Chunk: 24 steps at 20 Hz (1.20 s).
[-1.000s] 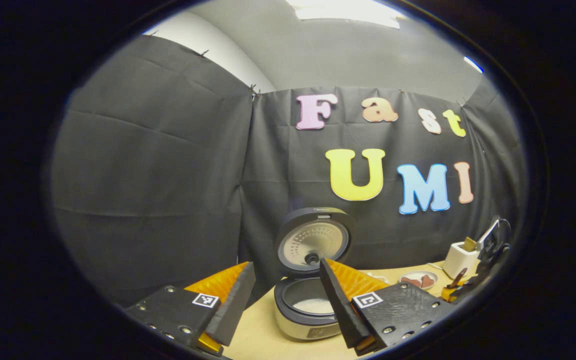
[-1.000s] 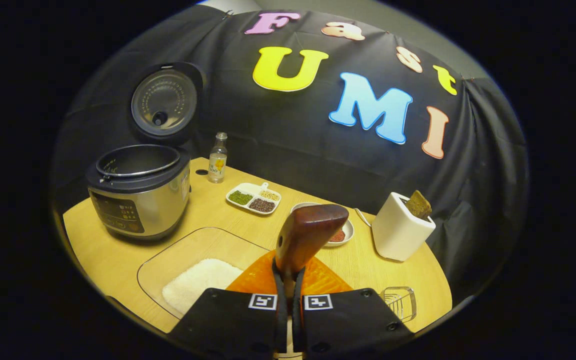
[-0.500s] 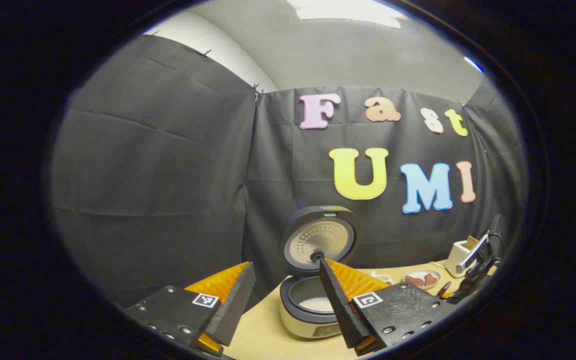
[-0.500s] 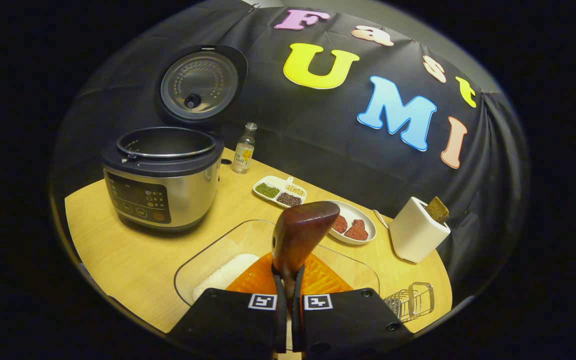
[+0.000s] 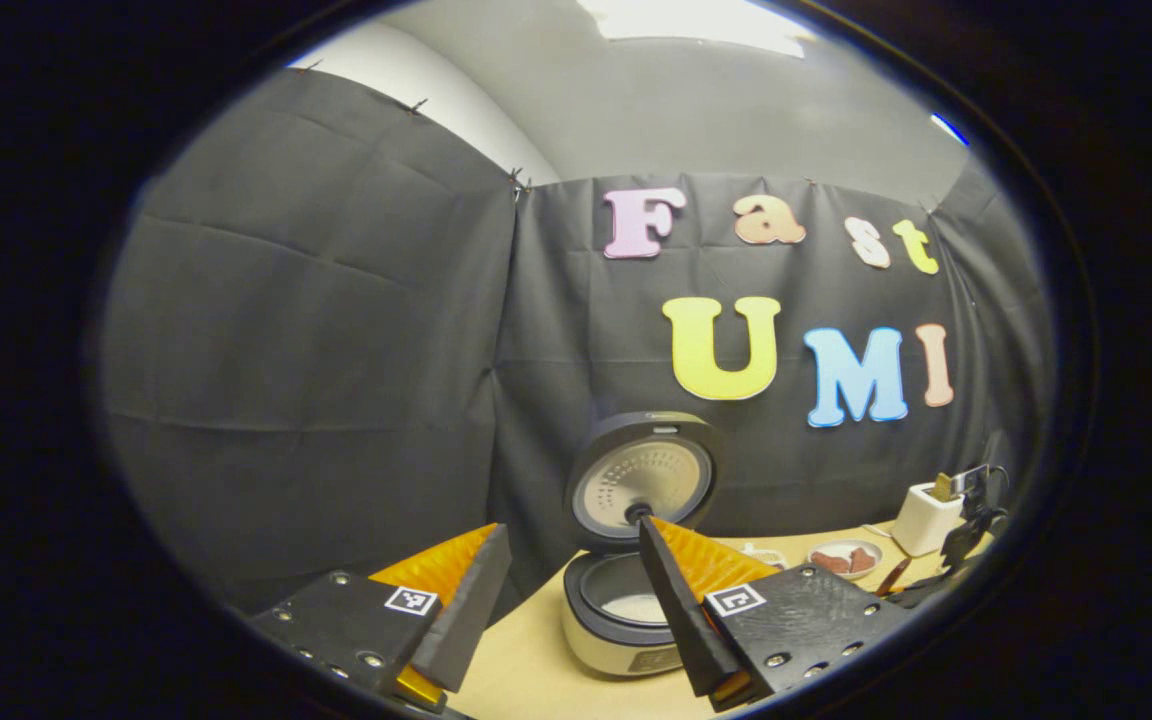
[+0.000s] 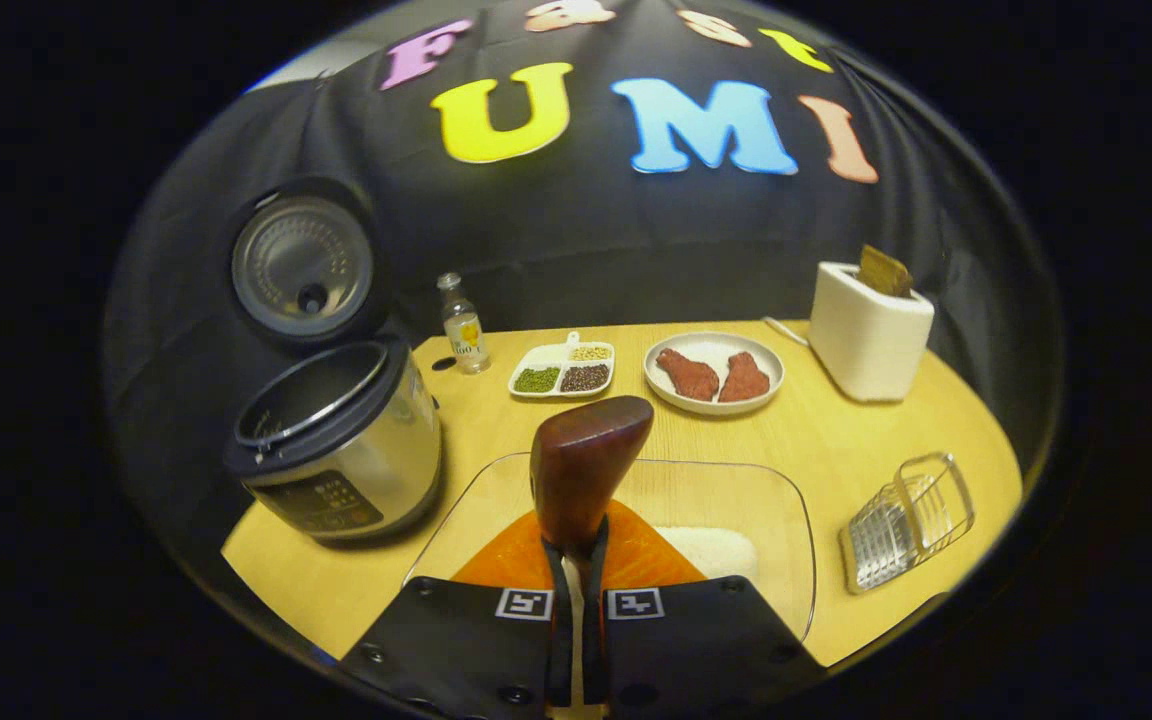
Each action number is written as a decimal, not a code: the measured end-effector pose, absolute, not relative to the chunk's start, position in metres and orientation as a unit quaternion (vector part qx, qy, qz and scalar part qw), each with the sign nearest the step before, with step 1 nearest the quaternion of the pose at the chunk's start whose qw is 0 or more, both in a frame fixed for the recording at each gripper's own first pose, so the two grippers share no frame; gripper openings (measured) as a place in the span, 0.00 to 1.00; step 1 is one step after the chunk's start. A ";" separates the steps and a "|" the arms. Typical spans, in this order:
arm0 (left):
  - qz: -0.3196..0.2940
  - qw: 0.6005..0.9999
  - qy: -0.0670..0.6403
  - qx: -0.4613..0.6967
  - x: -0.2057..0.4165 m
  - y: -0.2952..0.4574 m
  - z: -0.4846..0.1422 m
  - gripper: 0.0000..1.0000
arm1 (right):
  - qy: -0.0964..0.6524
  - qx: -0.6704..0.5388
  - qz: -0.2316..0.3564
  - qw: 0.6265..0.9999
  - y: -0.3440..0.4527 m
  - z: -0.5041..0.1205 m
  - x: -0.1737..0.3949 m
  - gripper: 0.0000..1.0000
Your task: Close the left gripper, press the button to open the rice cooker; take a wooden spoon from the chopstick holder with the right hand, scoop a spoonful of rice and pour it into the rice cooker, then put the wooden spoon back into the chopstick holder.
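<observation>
My right gripper point(image 6: 576, 575) is shut on the handle of a dark wooden spoon point(image 6: 584, 465), whose bowl stands up over a clear glass tray point(image 6: 786, 500) holding white rice point(image 6: 711, 548). The rice cooker point(image 6: 341, 455) stands open at the left with its lid point(image 6: 301, 265) raised. The white chopstick holder point(image 6: 871, 340) sits at the back right with a brown piece sticking out. My left gripper point(image 5: 566, 600) hangs open in front of the rice cooker point(image 5: 616, 625), apart from it. White rice shows in its pot point(image 5: 636, 607). The chopstick holder point(image 5: 924, 518) is far right.
On the wooden table point(image 6: 816, 440) stand a small bottle point(image 6: 463, 325), a divided dish of beans point(image 6: 561, 372) and a plate with two red pieces point(image 6: 714, 372). A clear wire rack point(image 6: 911, 520) lies at the right edge. Black cloth walls close the back.
The right gripper has swung with the spoon still held, so the cooker now sits farther left and the tray's rice lies right of the spoon. The left gripper has barely shifted and stays open.
</observation>
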<state>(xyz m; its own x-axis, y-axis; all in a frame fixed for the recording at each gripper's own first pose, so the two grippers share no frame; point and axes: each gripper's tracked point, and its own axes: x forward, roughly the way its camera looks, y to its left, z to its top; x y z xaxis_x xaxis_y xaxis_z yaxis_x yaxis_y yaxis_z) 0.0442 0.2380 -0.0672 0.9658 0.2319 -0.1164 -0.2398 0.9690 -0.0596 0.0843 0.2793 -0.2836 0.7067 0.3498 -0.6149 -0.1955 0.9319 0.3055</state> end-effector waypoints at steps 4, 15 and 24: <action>0.111 0.992 0.053 -0.035 0.045 0.229 -0.064 0.81 | 0.389 0.257 0.102 0.879 0.252 -0.294 0.092 0.02; 0.093 0.994 0.043 -0.023 0.053 0.203 -0.047 0.81 | 0.394 0.469 0.064 0.788 0.220 -0.282 0.100 0.06; 0.101 0.994 0.039 -0.028 0.045 0.211 -0.045 0.79 | 0.368 0.568 0.088 0.731 0.236 -0.226 0.119 0.05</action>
